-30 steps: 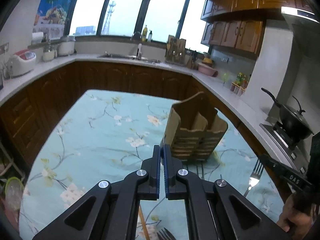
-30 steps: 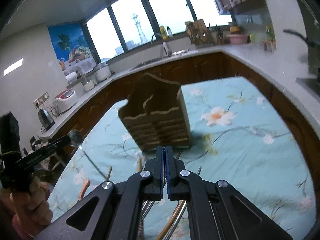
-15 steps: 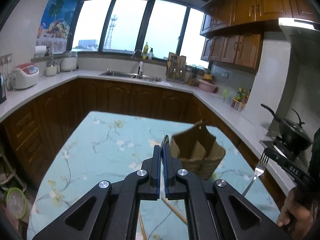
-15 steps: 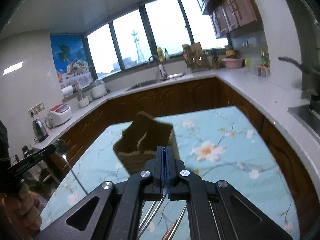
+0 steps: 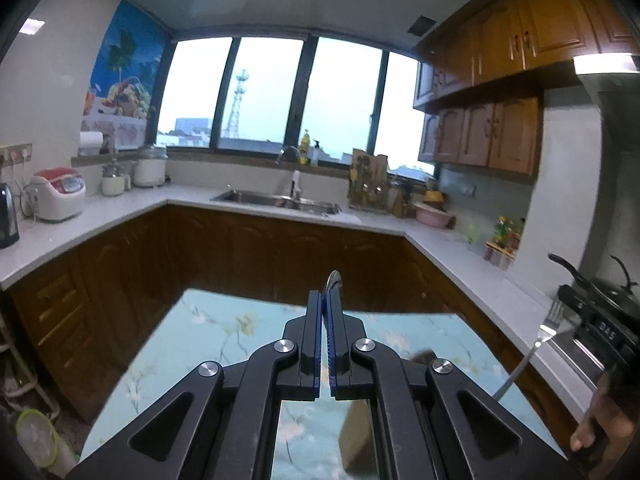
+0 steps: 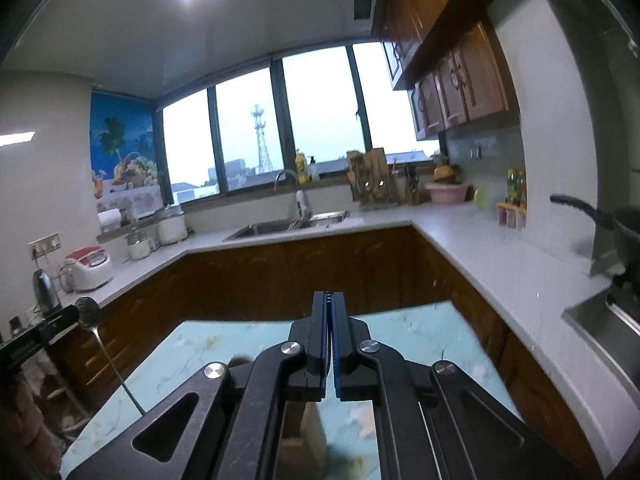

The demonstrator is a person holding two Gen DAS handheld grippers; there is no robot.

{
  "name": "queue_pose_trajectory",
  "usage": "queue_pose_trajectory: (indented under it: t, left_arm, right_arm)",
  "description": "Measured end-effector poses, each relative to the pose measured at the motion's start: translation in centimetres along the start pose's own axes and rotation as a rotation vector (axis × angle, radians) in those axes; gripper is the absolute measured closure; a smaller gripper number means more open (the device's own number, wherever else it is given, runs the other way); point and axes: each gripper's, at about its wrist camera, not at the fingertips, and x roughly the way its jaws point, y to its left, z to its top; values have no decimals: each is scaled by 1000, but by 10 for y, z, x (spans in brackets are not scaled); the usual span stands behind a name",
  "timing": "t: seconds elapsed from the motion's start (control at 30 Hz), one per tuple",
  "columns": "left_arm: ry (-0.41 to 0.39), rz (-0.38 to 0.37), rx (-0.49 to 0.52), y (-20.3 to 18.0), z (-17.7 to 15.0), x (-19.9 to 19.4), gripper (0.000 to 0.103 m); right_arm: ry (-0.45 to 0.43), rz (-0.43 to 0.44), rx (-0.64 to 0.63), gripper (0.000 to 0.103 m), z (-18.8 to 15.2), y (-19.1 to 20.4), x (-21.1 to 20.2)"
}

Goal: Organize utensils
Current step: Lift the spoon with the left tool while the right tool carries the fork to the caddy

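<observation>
My left gripper (image 5: 325, 298) is shut on a metal spoon (image 5: 333, 281); its bowl sticks up past the fingertips, and it shows in the right wrist view (image 6: 89, 309) with the handle hanging down. My right gripper (image 6: 329, 300) is shut on a fork (image 5: 550, 322), tines up, seen at the right of the left wrist view. Both are raised high above the floral table (image 5: 224, 332). The wooden utensil holder (image 6: 302, 436) is mostly hidden beneath the gripper bodies.
Wooden cabinets and a white counter wrap around the table, with a sink (image 5: 276, 199) at the back, a rice cooker (image 5: 58, 194) on the left and a black wok (image 5: 600, 284) on the stove at the right.
Both grippers have lifted and tilted upward, carrying the spoon and fork with them. The holder and the utensils lying on the table have dropped out of view below.
</observation>
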Motion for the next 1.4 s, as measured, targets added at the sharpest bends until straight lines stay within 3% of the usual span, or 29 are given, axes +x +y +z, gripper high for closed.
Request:
queue_pose_trajectory:
  t: [0.23, 0.57, 0.87, 1.4]
  left_arm:
    - [-15, 42, 45, -28, -23, 46, 103]
    - [69, 45, 114, -56, -68, 105, 103]
    - [133, 30, 144, -52, -56, 128, 102]
    - [138, -8, 170, -34, -48, 124, 100]
  right_arm:
    - [-25, -41, -93, 101, 2, 16, 35]
    - [76, -13, -148, 101, -40, 31, 75]
    - [155, 21, -139, 101, -63, 26, 92]
    - [202, 88, -92, 98, -67, 21, 94]
